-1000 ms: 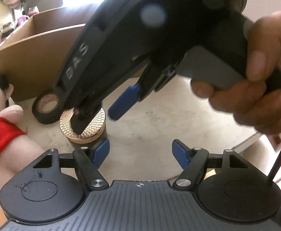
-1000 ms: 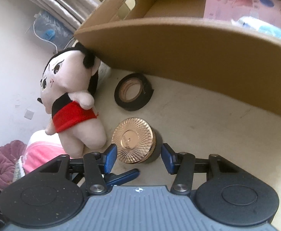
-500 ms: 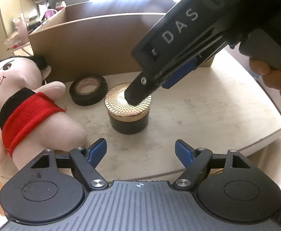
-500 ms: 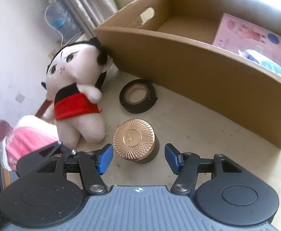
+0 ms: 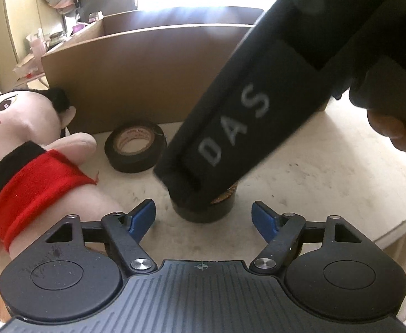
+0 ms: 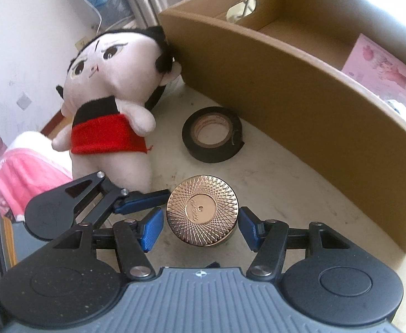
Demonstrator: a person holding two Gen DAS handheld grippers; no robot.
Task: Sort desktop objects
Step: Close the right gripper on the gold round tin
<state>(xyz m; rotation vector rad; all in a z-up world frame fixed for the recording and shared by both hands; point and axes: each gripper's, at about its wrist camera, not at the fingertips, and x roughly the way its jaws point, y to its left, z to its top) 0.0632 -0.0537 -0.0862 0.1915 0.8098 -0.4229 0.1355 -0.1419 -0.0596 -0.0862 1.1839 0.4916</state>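
gold-lidded jar (image 6: 202,211) sits upright on tabletop (image 6: 286,183), btwn my right gripper (image 6: 200,226) pads, not clamped yet. left gripper (image 5: 203,217) apart too, jaws just narrowed, jar ahead of it. risk: both close at once, knock jar or collide w/ each other. right points steeply down; left shallower.

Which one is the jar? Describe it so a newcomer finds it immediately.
Start at the long cardboard box on the pale table. In front of it lies a black tape roll; nearer the camera stands the jar. Only it has a shiny gold, patterned lid on a short dark body.
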